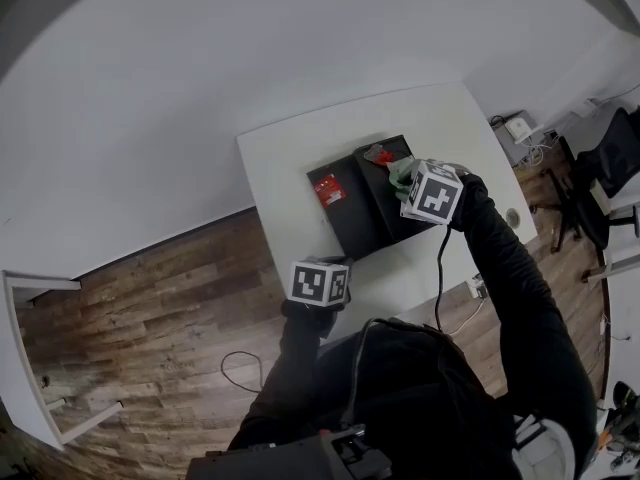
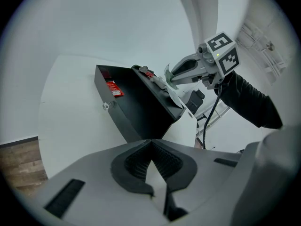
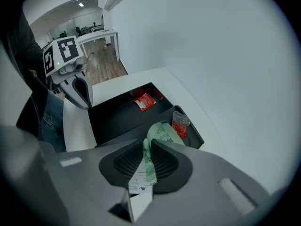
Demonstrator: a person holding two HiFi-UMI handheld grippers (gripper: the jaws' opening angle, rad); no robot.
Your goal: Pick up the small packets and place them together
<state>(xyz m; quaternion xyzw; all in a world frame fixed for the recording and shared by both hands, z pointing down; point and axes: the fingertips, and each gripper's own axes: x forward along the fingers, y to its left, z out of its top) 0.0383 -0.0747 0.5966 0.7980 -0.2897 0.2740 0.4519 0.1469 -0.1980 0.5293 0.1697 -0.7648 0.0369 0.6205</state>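
A green-and-white packet point(image 3: 160, 134) is clamped between the jaws of my right gripper point(image 3: 146, 150), which hangs over the smaller black tray point(image 3: 195, 134). In that tray lies a red-and-clear packet point(image 3: 180, 123). A flat red packet point(image 3: 145, 101) rests in the larger black tray point(image 3: 117, 114) beside it. In the head view the right gripper point(image 1: 402, 180) holds the green packet point(image 1: 401, 173) above the trays point(image 1: 350, 218). My left gripper point(image 1: 321, 264) stays at the table's near edge, short of the trays. Its jaws point(image 2: 151, 147) are shut with nothing between them.
The trays sit mid-table on a white table point(image 1: 290, 158) against a white wall. Wood floor point(image 1: 160, 288) lies to the left. A cable point(image 1: 440, 268) hangs from the right gripper. Office chairs point(image 1: 600, 168) and a socket strip stand to the right.
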